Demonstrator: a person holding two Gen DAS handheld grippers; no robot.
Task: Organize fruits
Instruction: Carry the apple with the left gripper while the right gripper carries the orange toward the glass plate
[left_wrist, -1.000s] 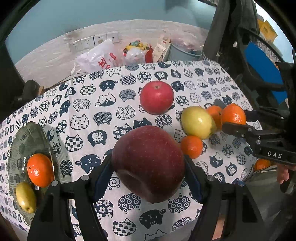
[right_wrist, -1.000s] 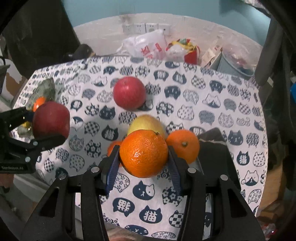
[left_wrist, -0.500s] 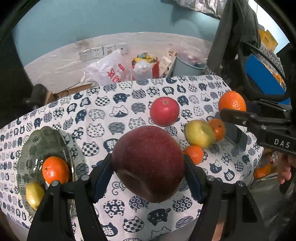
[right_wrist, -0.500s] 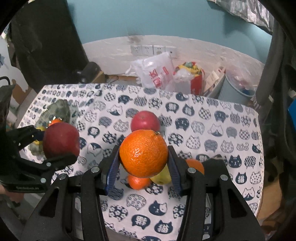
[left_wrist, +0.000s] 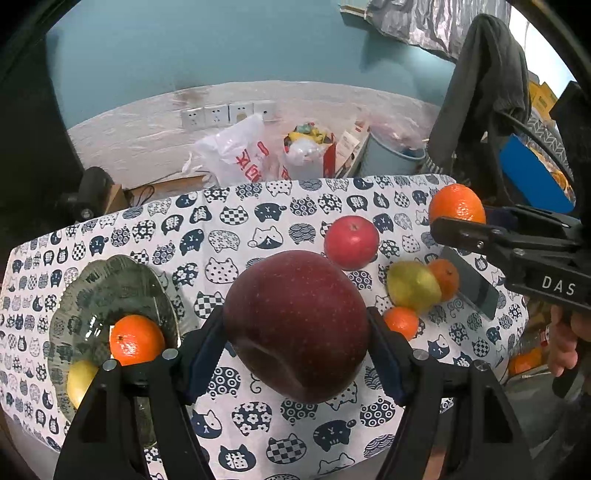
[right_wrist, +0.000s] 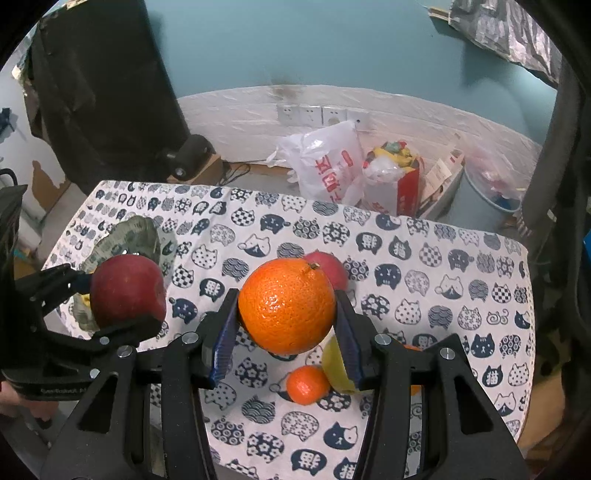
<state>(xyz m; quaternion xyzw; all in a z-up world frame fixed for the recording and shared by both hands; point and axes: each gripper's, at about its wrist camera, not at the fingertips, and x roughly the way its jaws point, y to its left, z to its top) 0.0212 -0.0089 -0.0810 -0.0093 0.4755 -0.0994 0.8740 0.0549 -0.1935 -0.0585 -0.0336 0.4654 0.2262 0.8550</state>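
Holding fruit in both tools: the left gripper (left_wrist: 295, 332) is clamped on a dark red apple (left_wrist: 295, 325); the right gripper (right_wrist: 286, 325) is clamped on an orange (right_wrist: 286, 306), both above the table (left_wrist: 229, 221). The plate (left_wrist: 110, 273) at 9 o'clock holds two fruits. Four fruits at 3 o'clock remain unsorted.

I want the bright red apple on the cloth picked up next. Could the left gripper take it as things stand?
Probably not yet. The left gripper is shut on the dark red apple, so its jaws are full. The bright red apple itself sits uncovered on the tablecloth; unloading into the green plate first would free the gripper.
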